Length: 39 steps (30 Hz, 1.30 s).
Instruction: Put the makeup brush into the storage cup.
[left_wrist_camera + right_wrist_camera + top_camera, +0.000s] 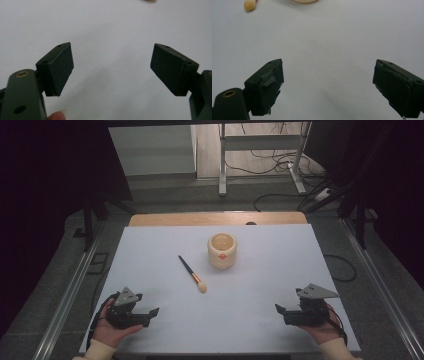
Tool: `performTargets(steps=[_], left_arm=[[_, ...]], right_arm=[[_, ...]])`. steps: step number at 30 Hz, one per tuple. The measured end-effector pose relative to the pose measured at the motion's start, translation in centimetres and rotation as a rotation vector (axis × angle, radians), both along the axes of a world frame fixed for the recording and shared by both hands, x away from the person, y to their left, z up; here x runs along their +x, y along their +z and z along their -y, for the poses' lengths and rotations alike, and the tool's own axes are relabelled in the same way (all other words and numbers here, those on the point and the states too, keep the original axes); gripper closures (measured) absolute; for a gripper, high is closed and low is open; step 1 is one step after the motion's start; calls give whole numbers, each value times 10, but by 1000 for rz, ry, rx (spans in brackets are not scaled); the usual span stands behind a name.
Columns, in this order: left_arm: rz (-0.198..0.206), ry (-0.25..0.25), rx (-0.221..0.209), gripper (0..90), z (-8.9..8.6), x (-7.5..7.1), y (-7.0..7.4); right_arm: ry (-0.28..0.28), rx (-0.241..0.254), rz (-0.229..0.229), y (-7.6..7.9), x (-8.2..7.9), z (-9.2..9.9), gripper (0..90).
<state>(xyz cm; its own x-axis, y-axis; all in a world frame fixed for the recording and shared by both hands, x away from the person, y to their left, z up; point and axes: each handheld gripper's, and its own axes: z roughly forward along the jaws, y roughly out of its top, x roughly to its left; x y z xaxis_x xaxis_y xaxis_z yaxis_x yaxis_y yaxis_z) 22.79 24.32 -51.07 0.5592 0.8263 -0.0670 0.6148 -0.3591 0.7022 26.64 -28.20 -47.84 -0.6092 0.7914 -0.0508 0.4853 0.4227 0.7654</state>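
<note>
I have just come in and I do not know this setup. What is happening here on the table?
A person sits at a white table with a two-jaw gripper in each hand. The left gripper and the right gripper both rest near the front edge, jaws open, holding nothing. Farther out lie a makeup brush with a black handle and pale bristles, and, to its right, a cream cup standing upright. Neither is touched yet.

No text, label, brand or number could be read anywhere. The cream cup (pixel 222 251) bore one small orange mark on its side, too small to tell whether it was a sign or lettering.
</note>
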Motion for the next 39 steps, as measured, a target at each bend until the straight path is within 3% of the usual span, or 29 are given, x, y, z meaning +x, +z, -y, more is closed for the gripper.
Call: performTargets(steps=[10,39], left_arm=[[11,0,7,191,1,0,-1],[20,-23,23,190,0,2,-1]], right_arm=[[9,-51,-48,-6,1,-1,101],[12,-37,-33,-5,1,2,99]])
